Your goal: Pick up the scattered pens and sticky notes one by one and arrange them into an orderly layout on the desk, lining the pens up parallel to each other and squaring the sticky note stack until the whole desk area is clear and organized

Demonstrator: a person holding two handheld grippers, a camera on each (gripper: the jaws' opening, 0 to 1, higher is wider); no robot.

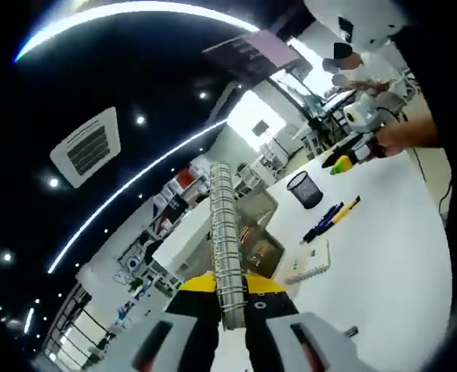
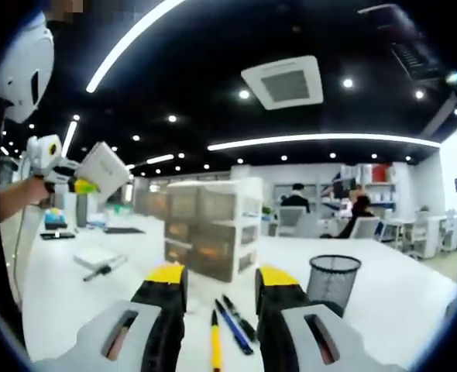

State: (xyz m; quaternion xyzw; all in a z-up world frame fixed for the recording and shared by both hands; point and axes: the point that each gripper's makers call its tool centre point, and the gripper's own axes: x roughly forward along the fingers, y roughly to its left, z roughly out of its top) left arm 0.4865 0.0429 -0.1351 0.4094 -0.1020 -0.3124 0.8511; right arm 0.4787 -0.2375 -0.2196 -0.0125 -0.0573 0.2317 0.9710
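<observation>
My left gripper (image 1: 232, 306) is shut on a spiral-bound notebook (image 1: 222, 225), seen edge-on and held up off the white desk (image 1: 391, 256). The right gripper view shows that same notebook (image 2: 104, 167) in the left gripper (image 2: 77, 184) at far left. Three pens lie close together on the desk: yellow (image 2: 214, 349), blue (image 2: 233, 327) and black (image 2: 239, 314). My right gripper (image 2: 221, 291) hovers open just above them, nothing between its jaws. The left gripper view shows these pens (image 1: 333, 215) and the right gripper (image 1: 343, 163) in a person's hand.
A black mesh pen cup (image 2: 333, 280) (image 1: 304, 188) stands right of the pens. A drawer unit (image 2: 213, 229) sits behind them. A white pad (image 2: 95, 257) with a dark pen (image 2: 104, 270) beside it lies left; the pad (image 1: 312, 262) is near the pens.
</observation>
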